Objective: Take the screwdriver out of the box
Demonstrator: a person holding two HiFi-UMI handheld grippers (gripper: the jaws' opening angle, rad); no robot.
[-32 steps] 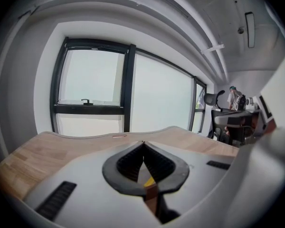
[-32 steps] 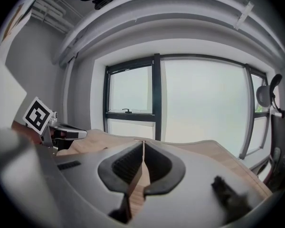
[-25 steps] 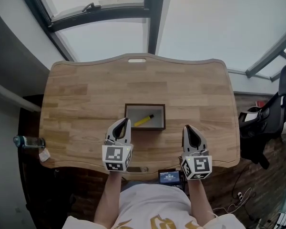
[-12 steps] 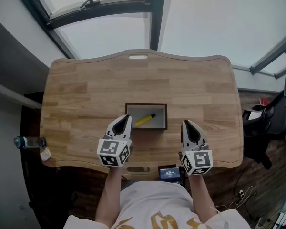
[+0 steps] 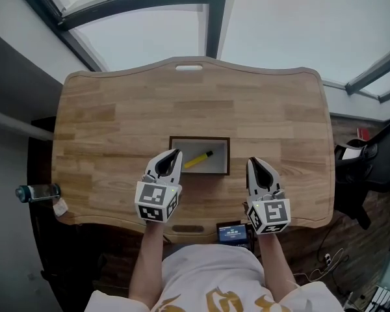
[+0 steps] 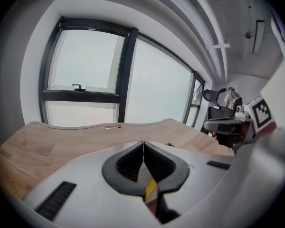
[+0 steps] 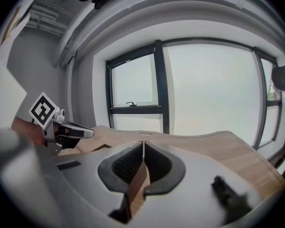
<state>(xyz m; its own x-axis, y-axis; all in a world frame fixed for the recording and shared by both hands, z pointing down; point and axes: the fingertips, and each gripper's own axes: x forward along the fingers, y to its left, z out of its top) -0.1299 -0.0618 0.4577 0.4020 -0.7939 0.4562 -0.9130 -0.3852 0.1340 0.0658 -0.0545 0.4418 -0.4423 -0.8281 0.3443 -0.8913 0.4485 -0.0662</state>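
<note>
A yellow screwdriver (image 5: 197,158) with a dark tip lies slanted inside a small dark-rimmed box (image 5: 226,155) near the front middle of the wooden table (image 5: 117,129). My left gripper (image 5: 173,154) hovers at the box's front left corner, its jaws shut with nothing between them. A strip of the yellow screwdriver (image 6: 150,187) shows through the gap behind the left gripper (image 6: 143,144) in the left gripper view. My right gripper (image 5: 254,162) sits to the right of the box, jaws shut and empty. In the right gripper view its tips (image 7: 143,143) meet above the bare table.
A small device with a lit screen (image 5: 232,233) hangs below the table's front edge. A bottle (image 5: 34,192) lies off the table's left side. A dark office chair (image 5: 370,161) stands on the right. Windows (image 5: 149,31) rise beyond the far edge.
Both grippers have crept forward and lower toward the table; the left one now reaches the box's front left corner. The screwdriver has not moved.
</note>
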